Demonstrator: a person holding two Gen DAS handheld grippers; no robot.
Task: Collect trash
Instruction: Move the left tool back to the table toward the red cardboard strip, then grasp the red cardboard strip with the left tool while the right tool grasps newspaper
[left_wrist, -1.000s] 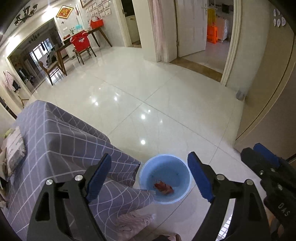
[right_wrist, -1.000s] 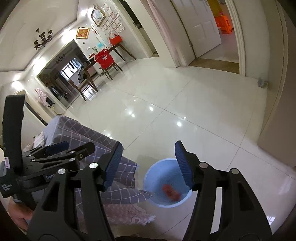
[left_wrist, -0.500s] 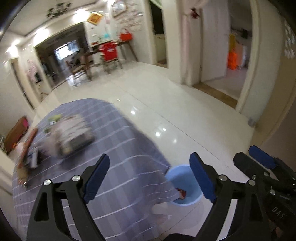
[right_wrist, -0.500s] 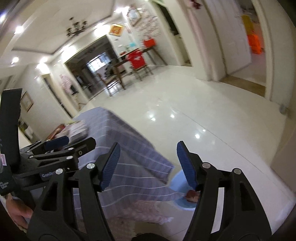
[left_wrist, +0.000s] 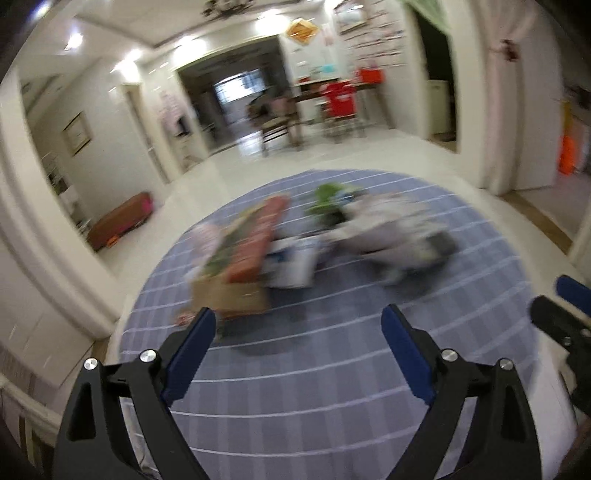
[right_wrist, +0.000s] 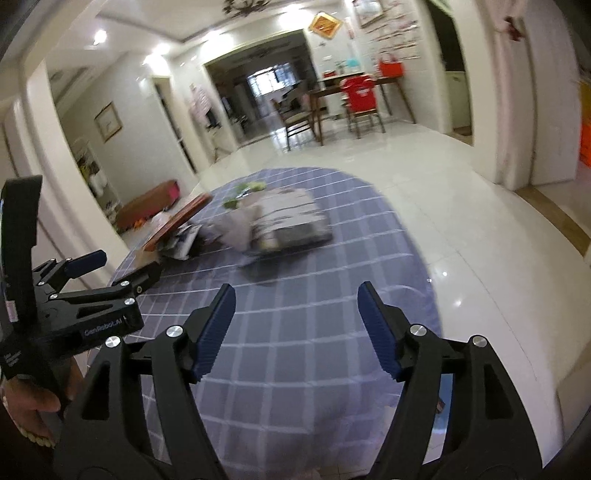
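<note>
Our left gripper (left_wrist: 297, 328) hangs over the near part of a round table, its blue-padded jaws wide apart and opening further, with only the checked blue-grey tablecloth (left_wrist: 332, 369) showing between them. Our right gripper (right_wrist: 295, 306) is beside it, jaws moderately wide and also opening, nothing between them. In the right wrist view the left gripper appears at the left edge, with the hand (right_wrist: 26, 410) holding it partly visible below. The trash sits on the far half of the table, well apart from both grippers: a brown cardboard box (left_wrist: 236, 280) with a reddish flap at the left, crumpled white paper (left_wrist: 295, 262) just beside it, a green scrap (left_wrist: 327, 195) farther back, and a blurred grey-and-white bundle (right_wrist: 288, 221) at the right. Beyond the table, glossy white floor (right_wrist: 443, 177) leads to a dining table (right_wrist: 354, 85) and a chair with a red cover (right_wrist: 360, 94).
</note>
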